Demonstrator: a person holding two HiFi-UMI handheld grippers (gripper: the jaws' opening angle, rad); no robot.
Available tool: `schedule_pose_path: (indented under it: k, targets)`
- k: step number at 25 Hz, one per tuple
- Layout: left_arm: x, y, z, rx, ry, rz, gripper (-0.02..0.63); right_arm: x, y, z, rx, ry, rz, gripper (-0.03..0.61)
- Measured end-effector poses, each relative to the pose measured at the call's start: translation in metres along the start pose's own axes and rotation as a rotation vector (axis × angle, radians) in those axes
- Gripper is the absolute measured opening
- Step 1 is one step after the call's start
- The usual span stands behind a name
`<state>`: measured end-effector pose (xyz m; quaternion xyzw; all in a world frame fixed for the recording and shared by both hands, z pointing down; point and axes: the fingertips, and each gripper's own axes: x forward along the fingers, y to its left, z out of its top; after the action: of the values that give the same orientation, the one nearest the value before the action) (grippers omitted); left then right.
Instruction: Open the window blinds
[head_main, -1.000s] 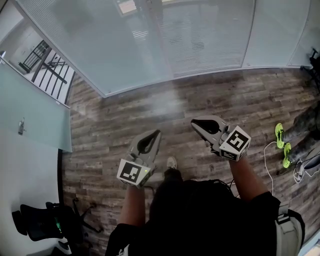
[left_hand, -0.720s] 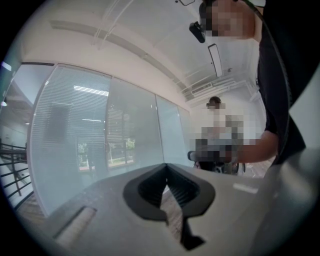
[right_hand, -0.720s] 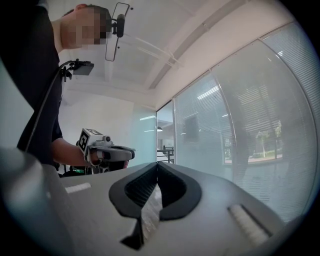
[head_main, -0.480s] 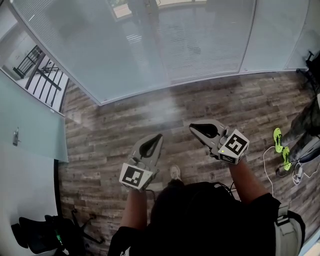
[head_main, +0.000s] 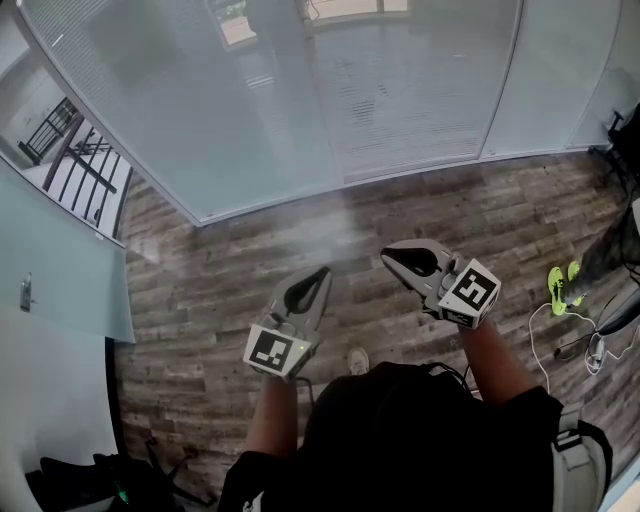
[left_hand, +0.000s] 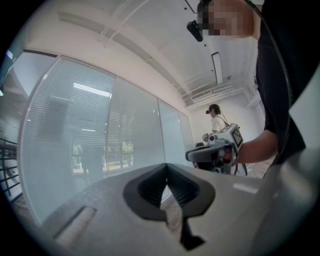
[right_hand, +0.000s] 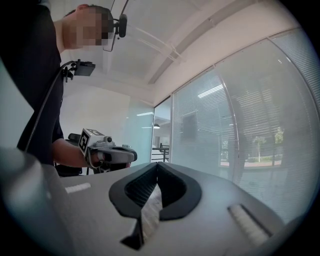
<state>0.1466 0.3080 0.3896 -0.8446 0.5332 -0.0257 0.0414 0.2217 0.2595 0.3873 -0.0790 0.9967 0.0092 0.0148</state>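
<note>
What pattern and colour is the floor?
The floor is grey-brown wood planking, best seen in the head view.

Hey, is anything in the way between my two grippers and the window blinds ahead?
Nothing visible. Only bare wood floor lies between the left gripper, the right gripper and the blinds. Both grippers are shut and empty.

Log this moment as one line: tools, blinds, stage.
left tool: shut, empty | right tool: shut, empty | blinds: ahead, untouched | stage: both tools held over wood floor, short of the blinds
</note>
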Motion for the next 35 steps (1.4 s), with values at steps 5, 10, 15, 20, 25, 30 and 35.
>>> schedule_pose_path:
  k: [5, 10, 15, 20, 25, 30, 35]
  targets:
    - [0.009, 0.027, -0.002, 0.004, -0.019, -0.023, 0.005, 0.025, -0.011, 0.004, -0.009, 0.001, -0.007, 0.005]
    - [0.017, 0.056, -0.006, 0.001, -0.025, -0.034, 0.005, 0.050, -0.030, 0.001, 0.000, -0.004, -0.029, 0.005]
    - [0.024, 0.083, -0.010, 0.008, -0.025, -0.047, 0.005, 0.078, -0.044, 0.000, 0.000, -0.016, -0.039, 0.005]
    - [0.030, 0.104, -0.014, 0.004, -0.022, -0.056, 0.005, 0.096, -0.055, -0.008, -0.021, -0.009, -0.036, 0.005]
    - [0.033, 0.116, -0.020, 0.000, -0.022, -0.056, 0.005, 0.108, -0.059, -0.010, -0.005, 0.003, -0.032, 0.005]
    - [0.036, 0.128, -0.023, -0.013, -0.020, -0.053, 0.005, 0.120, -0.069, -0.011, 0.006, 0.006, -0.043, 0.005]
    - [0.038, 0.133, -0.028, -0.024, -0.014, -0.056, 0.005, 0.125, -0.070, -0.015, 0.004, 0.009, -0.035, 0.005]
